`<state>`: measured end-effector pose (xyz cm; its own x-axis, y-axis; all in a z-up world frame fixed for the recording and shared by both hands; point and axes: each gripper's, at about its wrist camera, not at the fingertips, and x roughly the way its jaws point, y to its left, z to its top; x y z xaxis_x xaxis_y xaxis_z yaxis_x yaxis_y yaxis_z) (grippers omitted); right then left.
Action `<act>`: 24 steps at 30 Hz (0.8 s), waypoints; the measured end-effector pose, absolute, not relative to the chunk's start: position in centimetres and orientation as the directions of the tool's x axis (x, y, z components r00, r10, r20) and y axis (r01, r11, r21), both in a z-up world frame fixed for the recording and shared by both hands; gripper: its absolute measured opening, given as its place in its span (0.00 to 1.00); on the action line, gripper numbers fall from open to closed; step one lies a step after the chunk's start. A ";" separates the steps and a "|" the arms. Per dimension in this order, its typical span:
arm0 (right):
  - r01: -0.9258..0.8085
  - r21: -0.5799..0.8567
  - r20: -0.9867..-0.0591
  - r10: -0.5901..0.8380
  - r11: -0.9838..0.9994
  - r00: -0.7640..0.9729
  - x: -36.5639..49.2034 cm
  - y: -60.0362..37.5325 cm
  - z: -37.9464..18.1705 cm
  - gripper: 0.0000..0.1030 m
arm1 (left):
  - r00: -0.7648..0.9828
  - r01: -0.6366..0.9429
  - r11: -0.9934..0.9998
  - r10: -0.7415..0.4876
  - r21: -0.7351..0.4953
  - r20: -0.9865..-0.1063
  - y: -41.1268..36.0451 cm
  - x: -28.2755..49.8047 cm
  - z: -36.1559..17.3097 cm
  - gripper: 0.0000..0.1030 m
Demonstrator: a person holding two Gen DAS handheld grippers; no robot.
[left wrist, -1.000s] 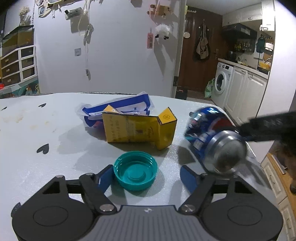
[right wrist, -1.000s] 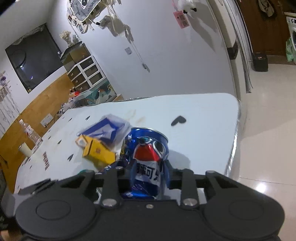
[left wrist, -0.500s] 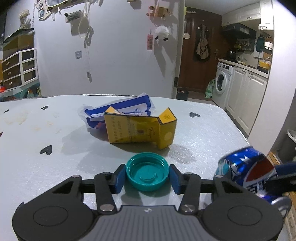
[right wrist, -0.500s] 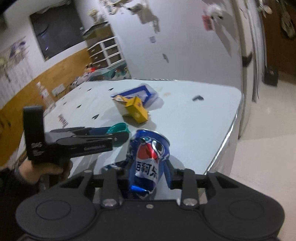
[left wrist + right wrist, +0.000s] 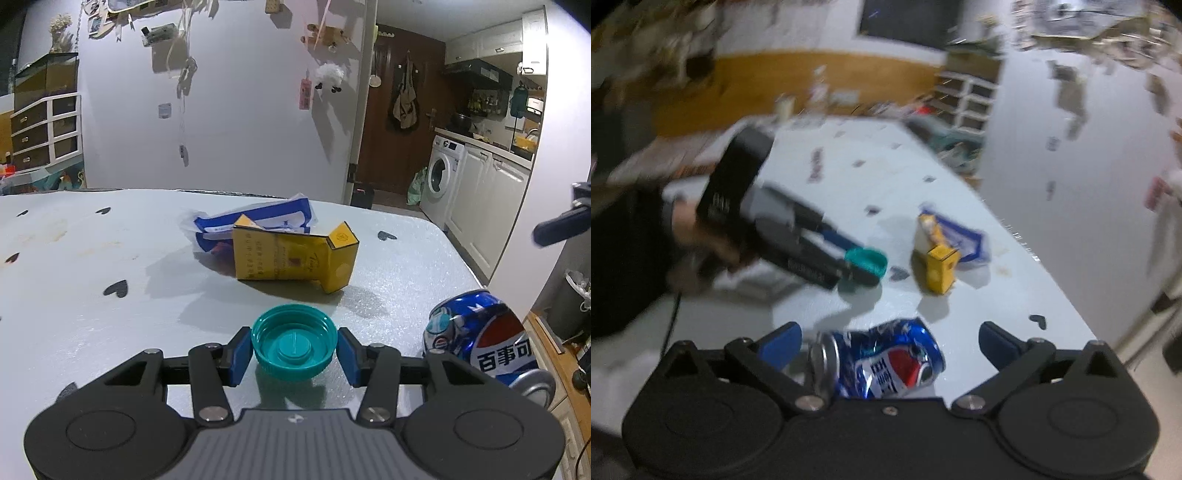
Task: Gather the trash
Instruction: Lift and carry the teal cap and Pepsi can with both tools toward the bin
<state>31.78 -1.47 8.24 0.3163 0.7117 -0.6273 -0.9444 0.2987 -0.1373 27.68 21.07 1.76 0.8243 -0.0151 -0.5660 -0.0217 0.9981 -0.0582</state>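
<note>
My left gripper is shut on a teal bottle cap, held just above the white table; it also shows in the right wrist view. A crushed blue Pepsi can is at the table's right edge. In the blurred right wrist view my right gripper is open, its blue pads wide apart, and the can lies loose on its side between them. A yellow carton and a blue-and-white wrapper lie on the table beyond the cap.
The table's right edge drops to the floor, where a dark bin stands. White cabinets and a washing machine are at the far right. A wall with hanging items stands behind the table.
The right gripper has opened and let go of the can, which now lies on its side. The right camera has swung round fast. The left gripper has lifted the cap slightly.
</note>
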 end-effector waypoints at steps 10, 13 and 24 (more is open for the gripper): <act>-0.989 -0.121 -0.772 0.618 0.088 0.150 34.7 2.5 6.2 1.00 | 0.820 -0.030 0.998 -0.009 -0.059 -0.572 21.3 26.8 1.6 0.49; -0.993 -0.118 -0.812 0.575 0.011 0.103 35.4 3.6 5.8 1.00 | 0.824 -0.034 0.997 -0.008 -0.063 -0.567 21.6 26.6 1.7 0.49; -0.999 -0.036 -0.871 0.491 0.005 0.034 37.0 5.5 4.4 0.89 | 0.817 -0.047 0.997 0.007 -0.054 -0.577 21.7 26.6 1.6 0.49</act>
<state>37.00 5.53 4.37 0.0339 0.4908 -0.8706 -0.9993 0.0053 -0.0359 26.65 21.73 1.58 0.8170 0.0072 -0.5766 -0.0468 0.9975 -0.0538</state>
